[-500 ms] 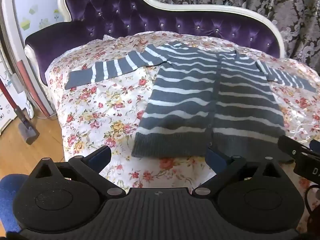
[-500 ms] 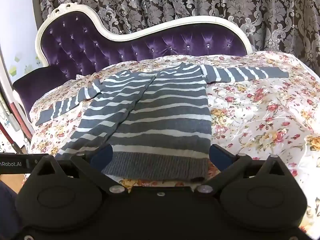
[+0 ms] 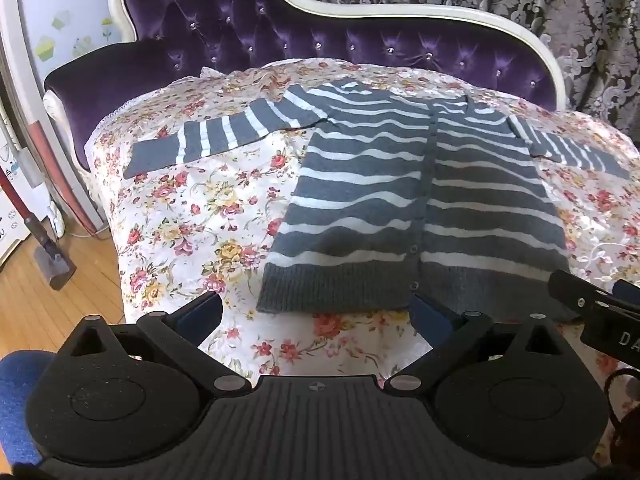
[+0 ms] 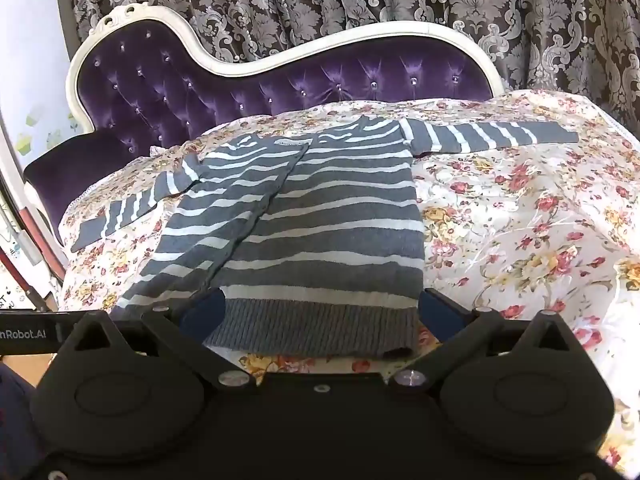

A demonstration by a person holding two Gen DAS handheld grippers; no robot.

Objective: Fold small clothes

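Note:
A grey cardigan with white stripes lies flat and buttoned on the floral sheet, both sleeves spread out sideways. My left gripper is open just in front of the ribbed hem, near its left corner, with only sheet between the fingers. My right gripper is open too. Its fingers stand on either side of the hem's right half without pressing on it. Each gripper shows at the edge of the other's view: the right gripper and the left gripper.
The floral sheet covers a purple tufted chaise with a white frame. Patterned curtains hang behind. To the left are a wooden floor, a vacuum head and a white appliance.

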